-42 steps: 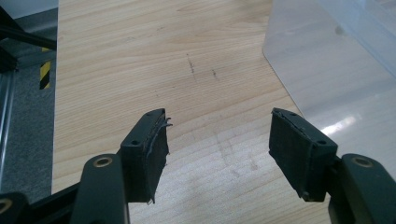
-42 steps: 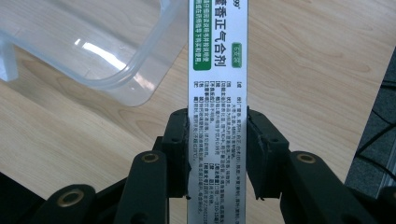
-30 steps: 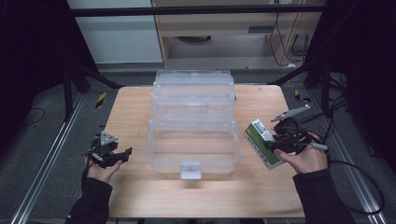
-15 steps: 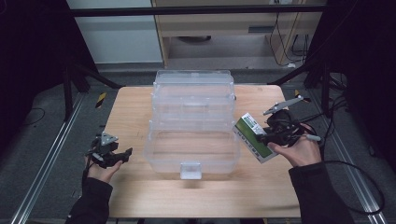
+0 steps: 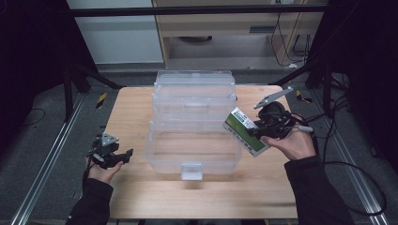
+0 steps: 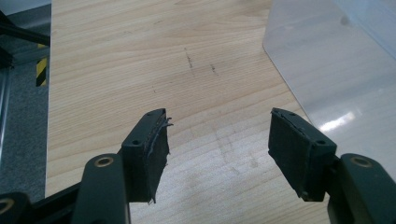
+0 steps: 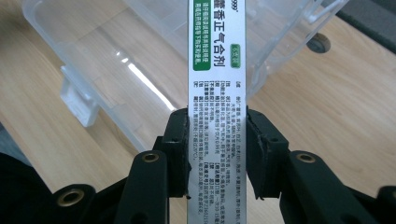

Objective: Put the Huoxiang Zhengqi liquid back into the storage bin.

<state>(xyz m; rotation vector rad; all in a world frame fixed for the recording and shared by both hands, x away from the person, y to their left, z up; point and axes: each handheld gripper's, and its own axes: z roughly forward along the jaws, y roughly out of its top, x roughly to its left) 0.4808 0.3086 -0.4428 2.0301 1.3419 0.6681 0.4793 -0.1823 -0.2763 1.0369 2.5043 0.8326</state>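
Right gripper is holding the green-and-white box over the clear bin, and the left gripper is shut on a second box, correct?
Not quite. The left gripper is open with nothing between its pads, as the left gripper view shows. The right gripper does hold the green-and-white box at the clear bin.

Both forearms wear dark, near-black long sleeves (image 5: 313, 187) that end at the wrists. Each hand carries a black two-jaw tool. The left tool (image 5: 123, 156) bears a grey three-cornered plate (image 5: 109, 138) on top; the right tool (image 5: 256, 131) has a grey plate (image 5: 273, 97) as well, and a black cable (image 5: 356, 187) trails from it in a loop. Each jaw is a matte black link with brass-ringed pivot holes, ending in a flat rectangular black pad (image 6: 299, 154) with small screw holes and frayed lining at the edges.
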